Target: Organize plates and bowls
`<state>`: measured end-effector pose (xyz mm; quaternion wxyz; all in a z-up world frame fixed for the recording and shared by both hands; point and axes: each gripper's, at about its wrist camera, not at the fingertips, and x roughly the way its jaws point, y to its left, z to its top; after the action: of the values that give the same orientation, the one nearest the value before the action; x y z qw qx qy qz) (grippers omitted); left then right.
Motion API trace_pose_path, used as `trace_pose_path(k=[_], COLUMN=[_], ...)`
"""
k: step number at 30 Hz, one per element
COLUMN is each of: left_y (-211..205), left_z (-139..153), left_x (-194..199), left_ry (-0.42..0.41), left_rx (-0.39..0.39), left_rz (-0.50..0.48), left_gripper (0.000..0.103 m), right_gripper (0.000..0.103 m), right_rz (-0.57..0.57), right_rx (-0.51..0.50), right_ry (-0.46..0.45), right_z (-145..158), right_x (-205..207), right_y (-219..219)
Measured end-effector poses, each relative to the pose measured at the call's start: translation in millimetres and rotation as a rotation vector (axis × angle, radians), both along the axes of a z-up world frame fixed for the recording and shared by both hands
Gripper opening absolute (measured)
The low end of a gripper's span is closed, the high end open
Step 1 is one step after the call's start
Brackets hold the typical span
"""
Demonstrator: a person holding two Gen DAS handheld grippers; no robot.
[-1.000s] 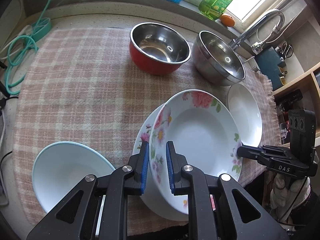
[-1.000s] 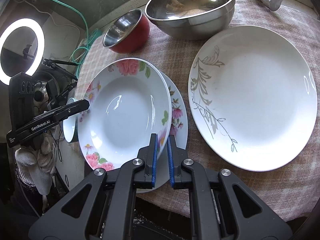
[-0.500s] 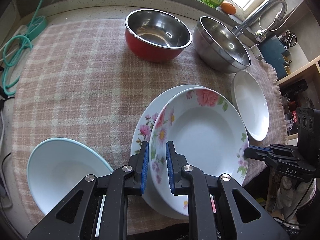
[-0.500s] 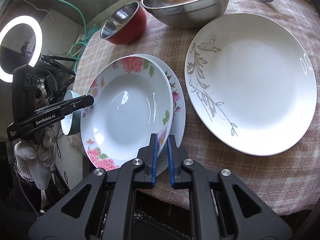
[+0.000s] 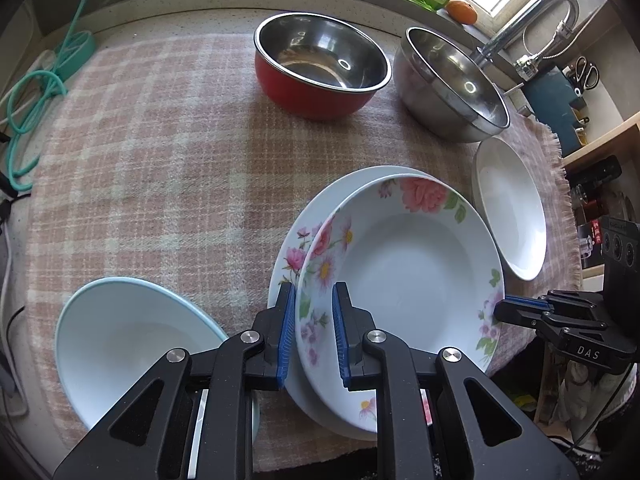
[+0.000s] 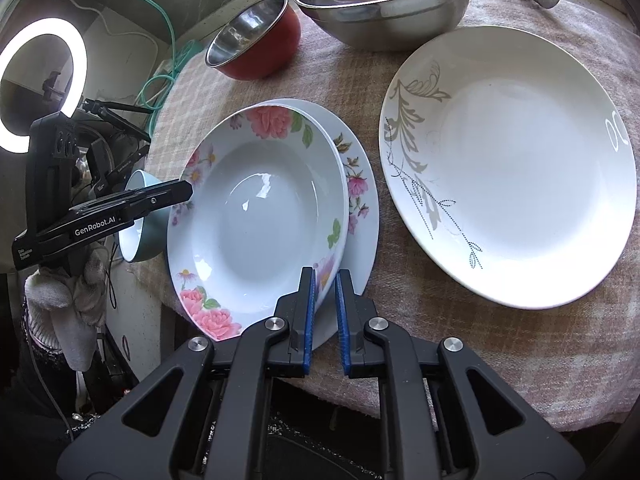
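A deep floral plate (image 5: 404,276) (image 6: 260,216) is held at both sides, over a flatter floral plate (image 5: 296,240) (image 6: 360,216) lying on the checked cloth. My left gripper (image 5: 314,332) is shut on the deep plate's left rim. My right gripper (image 6: 325,312) is shut on its opposite rim. Whether the deep plate rests on the lower one or is slightly lifted I cannot tell. The right gripper also shows in the left wrist view (image 5: 516,308), and the left gripper in the right wrist view (image 6: 180,194).
A large white plate with a grey leaf pattern (image 6: 512,168) (image 5: 512,208) lies to the right. A red bowl (image 5: 320,68) (image 6: 256,44) and a steel bowl (image 5: 452,84) (image 6: 384,0) stand behind. A light blue bowl (image 5: 124,344) (image 6: 138,216) sits at the left. A tap (image 5: 532,20) is at the back right.
Both grippers, still holding the deep floral plate, have shifted slightly with it over the flat floral plate; the bowls and white plate stay in place.
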<state>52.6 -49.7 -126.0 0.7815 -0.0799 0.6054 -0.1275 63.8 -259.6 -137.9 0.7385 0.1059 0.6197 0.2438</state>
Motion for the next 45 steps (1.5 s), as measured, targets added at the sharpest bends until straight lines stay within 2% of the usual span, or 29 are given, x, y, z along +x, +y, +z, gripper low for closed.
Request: trace_pose_path(k=[8,9,12,13,15,17,31,45], left_y=[-2,-2,-2,-2,-1,-2,-3,-45], left_z=[-1,-1,0,0,1,3,22,32], left_x=[1,1,2,2,3,3,5,18], left_ry=[0.002,0.002,0.000,-0.002,-0.007,-0.012,-0.062,-0.086], left_rx=[0.002,0.005,0.013,0.016,0.015,0.023,-0.017,-0.092], left_rz=[-0.004,-0.004,-0.006,-0.006,-0.004,-0.003,0.012,-0.029], left_gripper=[0.016,0.020,0.020,0.021,0.030,0.032,0.032,0.032], right_gripper=[0.012,0.012,0.012,0.015,0.022,0.026,0.026,0.026], right_rz=[-0.002,-0.003,-0.008,-0.009,-0.012,-0.013,-0.067,-0.233], right_rx=[0.004,0.005,0.005,0.005,0.005,0.003,0.022,0.014], right_ry=[-0.001,-0.005,-0.016,-0.021,-0.032,-0.043,-0.094,-0.141], right_z=[1,2,6,7,10,12,29,44], right_x=[0,0,1,2,2,2,3,13], right_y=[-2,-3,-5,-6,-8,-10,-32,-104])
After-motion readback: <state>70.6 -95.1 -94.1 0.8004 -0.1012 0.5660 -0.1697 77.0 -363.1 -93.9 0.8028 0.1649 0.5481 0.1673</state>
